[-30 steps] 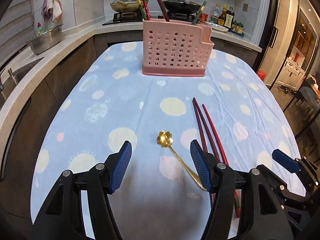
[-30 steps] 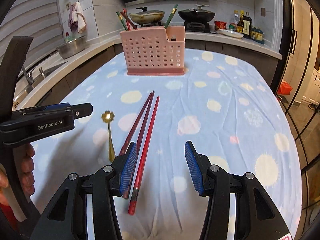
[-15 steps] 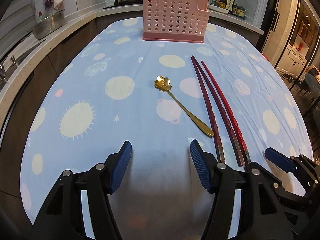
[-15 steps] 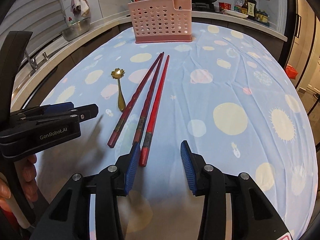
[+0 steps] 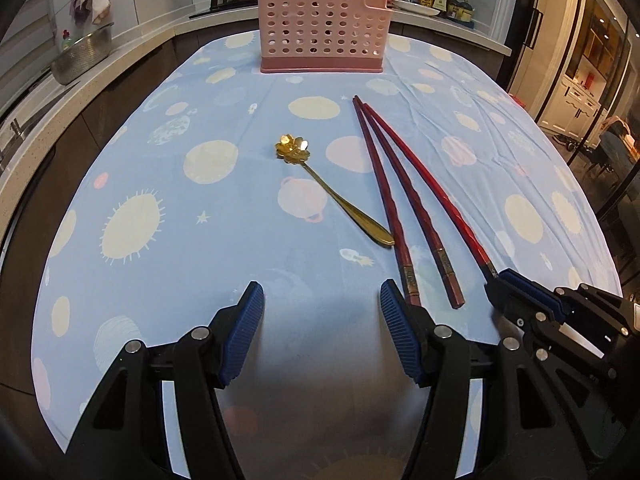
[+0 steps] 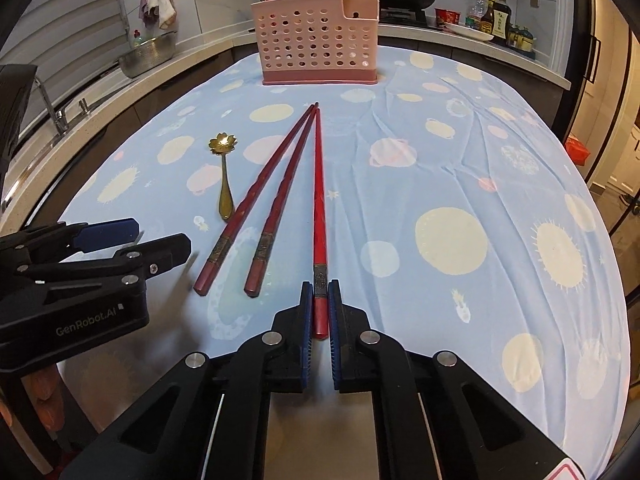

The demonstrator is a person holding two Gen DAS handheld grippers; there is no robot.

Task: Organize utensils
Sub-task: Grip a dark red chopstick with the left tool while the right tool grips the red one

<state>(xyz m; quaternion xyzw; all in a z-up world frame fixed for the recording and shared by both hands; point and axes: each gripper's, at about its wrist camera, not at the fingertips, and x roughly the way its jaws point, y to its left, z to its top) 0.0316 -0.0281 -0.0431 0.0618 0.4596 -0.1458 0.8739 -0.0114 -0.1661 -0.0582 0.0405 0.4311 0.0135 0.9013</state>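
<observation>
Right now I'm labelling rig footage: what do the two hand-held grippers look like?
Both look alike: the left hand-held gripper and right hand-held gripper have matte black plastic frames with triangular cut-outs, silver round rivets at the pivots, and blue ribbed rubber fingertips. The left one's body, seen from the right wrist view, carries white "GenRobot.AI" lettering. No cables or sleeves show.

Hand-held gripper (image 6: 320, 292) around red chopstick (image 6: 319, 200)

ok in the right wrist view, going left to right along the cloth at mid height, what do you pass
left gripper → gold spoon → two dark red chopsticks → bright red chopstick, its near end clamped in the right gripper
</observation>
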